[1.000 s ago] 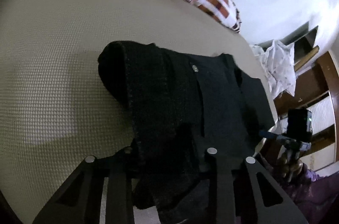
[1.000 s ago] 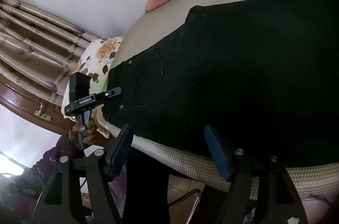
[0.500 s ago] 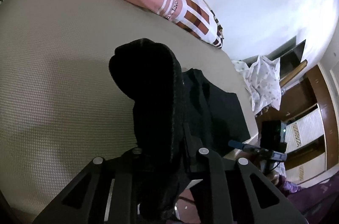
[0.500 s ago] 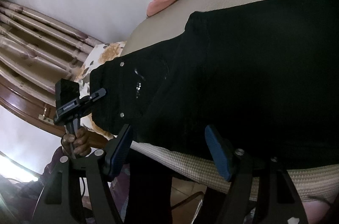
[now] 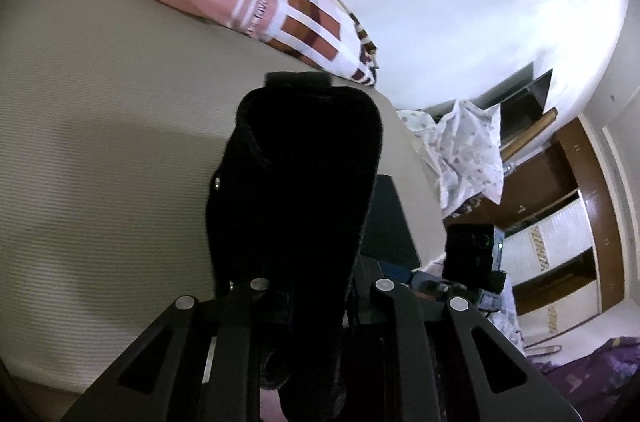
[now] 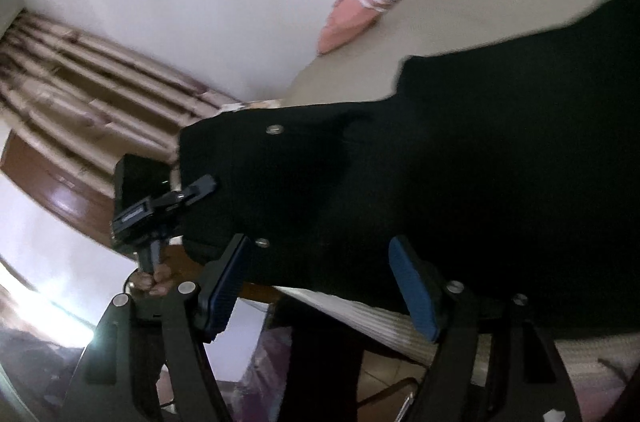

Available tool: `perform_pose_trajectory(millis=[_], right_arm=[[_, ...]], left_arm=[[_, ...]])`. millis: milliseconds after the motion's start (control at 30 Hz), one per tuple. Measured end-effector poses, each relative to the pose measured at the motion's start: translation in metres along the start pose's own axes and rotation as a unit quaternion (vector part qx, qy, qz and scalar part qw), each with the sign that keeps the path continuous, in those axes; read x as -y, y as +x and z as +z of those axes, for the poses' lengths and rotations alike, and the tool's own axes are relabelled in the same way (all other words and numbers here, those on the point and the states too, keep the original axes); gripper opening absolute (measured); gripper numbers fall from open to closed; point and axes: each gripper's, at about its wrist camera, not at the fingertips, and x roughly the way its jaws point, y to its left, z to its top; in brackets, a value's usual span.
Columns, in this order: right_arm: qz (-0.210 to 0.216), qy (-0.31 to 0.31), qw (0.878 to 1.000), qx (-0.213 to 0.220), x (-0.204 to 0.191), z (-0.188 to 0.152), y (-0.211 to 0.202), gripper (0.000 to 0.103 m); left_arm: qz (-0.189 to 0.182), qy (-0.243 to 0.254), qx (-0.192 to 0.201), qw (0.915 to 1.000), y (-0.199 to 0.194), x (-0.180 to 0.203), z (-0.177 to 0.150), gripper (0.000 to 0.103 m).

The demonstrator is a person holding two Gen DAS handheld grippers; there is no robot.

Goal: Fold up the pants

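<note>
- The left gripper is clamped tight on a bunched fold of the black pants, lifted clear above the beige bed.
- From the right wrist view, the pants spread across the bed near its edge, one end raised where the left gripper pinches it; a hand holds that gripper's handle.
- The right gripper has its blue-padded fingers spread wide, gripping nothing; the pants lie beyond their tips.
- A pink and brown checked blanket lies at the bed's far side, by the white wall.
- A patterned white pillow sits beyond the bed, near a wooden wardrobe.
</note>
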Motion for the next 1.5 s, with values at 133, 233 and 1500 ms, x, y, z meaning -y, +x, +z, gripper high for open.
perform_pose_trajectory(millis=[133, 233, 1500], right_arm=[[0.031, -0.002, 1.0, -0.004, -0.008, 0.01, 0.007, 0.07], [0.047, 0.004, 0.999, -0.005, -0.007, 0.017, 0.01, 0.071], [0.08, 0.207, 0.952, 0.211, 0.171, 0.01, -0.245, 0.1]], left_arm=[[-0.018, -0.009, -0.007, 0.9998, 0.015, 0.013, 0.001, 0.019], [-0.028, -0.011, -0.011, 0.9995, 0.028, 0.025, 0.003, 0.019], [-0.005, 0.125, -0.075, 0.9893, 0.226, 0.158, 0.056, 0.071]])
